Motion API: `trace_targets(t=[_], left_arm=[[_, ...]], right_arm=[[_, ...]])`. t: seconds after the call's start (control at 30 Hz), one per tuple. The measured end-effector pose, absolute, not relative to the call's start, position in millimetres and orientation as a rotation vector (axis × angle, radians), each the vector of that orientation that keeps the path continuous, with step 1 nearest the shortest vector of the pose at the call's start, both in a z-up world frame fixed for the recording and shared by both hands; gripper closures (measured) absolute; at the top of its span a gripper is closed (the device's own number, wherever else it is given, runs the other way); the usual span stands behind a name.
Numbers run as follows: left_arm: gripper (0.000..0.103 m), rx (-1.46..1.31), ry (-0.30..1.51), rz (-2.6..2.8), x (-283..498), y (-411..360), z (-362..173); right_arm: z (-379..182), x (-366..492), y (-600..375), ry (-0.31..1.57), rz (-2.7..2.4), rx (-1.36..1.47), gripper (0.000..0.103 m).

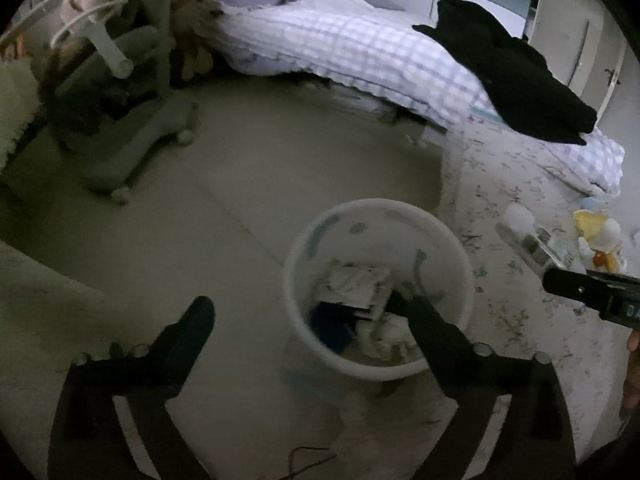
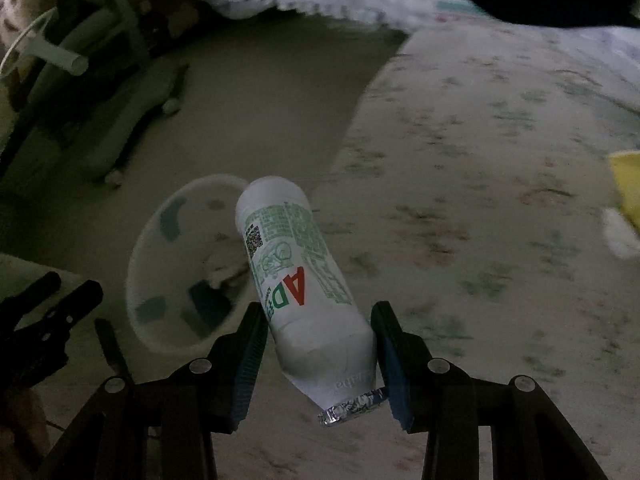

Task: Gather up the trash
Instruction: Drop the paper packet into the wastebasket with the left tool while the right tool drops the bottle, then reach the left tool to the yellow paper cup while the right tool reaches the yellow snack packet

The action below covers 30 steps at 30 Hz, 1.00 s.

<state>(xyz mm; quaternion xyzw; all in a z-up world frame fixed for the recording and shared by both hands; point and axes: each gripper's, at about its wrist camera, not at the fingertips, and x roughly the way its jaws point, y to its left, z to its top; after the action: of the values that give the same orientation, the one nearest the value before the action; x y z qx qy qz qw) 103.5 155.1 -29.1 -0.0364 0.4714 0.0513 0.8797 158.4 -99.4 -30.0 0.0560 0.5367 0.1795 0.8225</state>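
My right gripper (image 2: 320, 344) has the white drink bottle (image 2: 296, 280) clamped between its two blue-padded fingers (image 2: 248, 364), closed to the width of the bottle's lower shoulder. The bottle is tilted, its rounded base pointing up and away, its foil-sealed mouth (image 2: 352, 406) low and near the right finger. Label shows green print, a QR code and a red letter A, upside down from my view.

From the left wrist view, my left gripper (image 1: 302, 312) is spread wide with nothing between the fingers. Its right finger (image 1: 424, 320) overlaps the white waste bin (image 1: 452, 248) — I cannot tell whether it touches the rim or hangs above it. The left finger sits over bare floor.

The bin stands on the grey floor (image 1: 200, 208), just beside the edge of a floral-patterned mat (image 1: 512, 184). Inside it: crumpled paper (image 1: 352, 284), something dark blue and pale wadded scraps. In the right wrist view the bin (image 2: 160, 264) lies behind and to the left of the held bottle.

The right gripper with the bottle appears at the right edge of the left view (image 1: 560, 256), over the mat, apart from the bin.

Surroundings: a bed with checked bedding (image 1: 360, 48) and a black garment (image 1: 516, 76) on it, a grey wheeled stand (image 1: 132, 148), a yellow-and-white toy (image 1: 600, 240) on the mat.
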Motion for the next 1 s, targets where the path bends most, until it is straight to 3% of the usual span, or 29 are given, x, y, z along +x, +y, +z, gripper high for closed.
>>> trace_targets(t=[0.37, 0.4, 0.47, 0.77, 1.0], left_arm=[[0.002, -0.096, 0.971, 0.153, 88.2, 176.9, -18.4], [0.002, -0.102, 0.974, 0.154, 89.7, 176.7, -18.2], [0.002, -0.109, 0.977, 0.155, 89.1, 177.1, -17.9], [0.002, -0.116, 0.981, 0.120, 88.3, 163.2, -12.7], [0.002, -0.112, 1.006, 0.055, 96.5, 125.5, -13.3]], right_arm=[[-37.2, 172.7, -40.1, 1.123, 0.471, 0.117, 0.054], [-34.2, 173.6, -38.1, 1.095, 0.500, 0.127, 0.050], [-27.6, 174.8, -40.1, 1.065, 0.490, 0.140, 0.029], [2.3, 165.2, -68.4, 1.025, 0.408, 0.118, 0.026], [8.4, 151.7, -144.2, 1.023, 0.265, 0.117, 0.025]])
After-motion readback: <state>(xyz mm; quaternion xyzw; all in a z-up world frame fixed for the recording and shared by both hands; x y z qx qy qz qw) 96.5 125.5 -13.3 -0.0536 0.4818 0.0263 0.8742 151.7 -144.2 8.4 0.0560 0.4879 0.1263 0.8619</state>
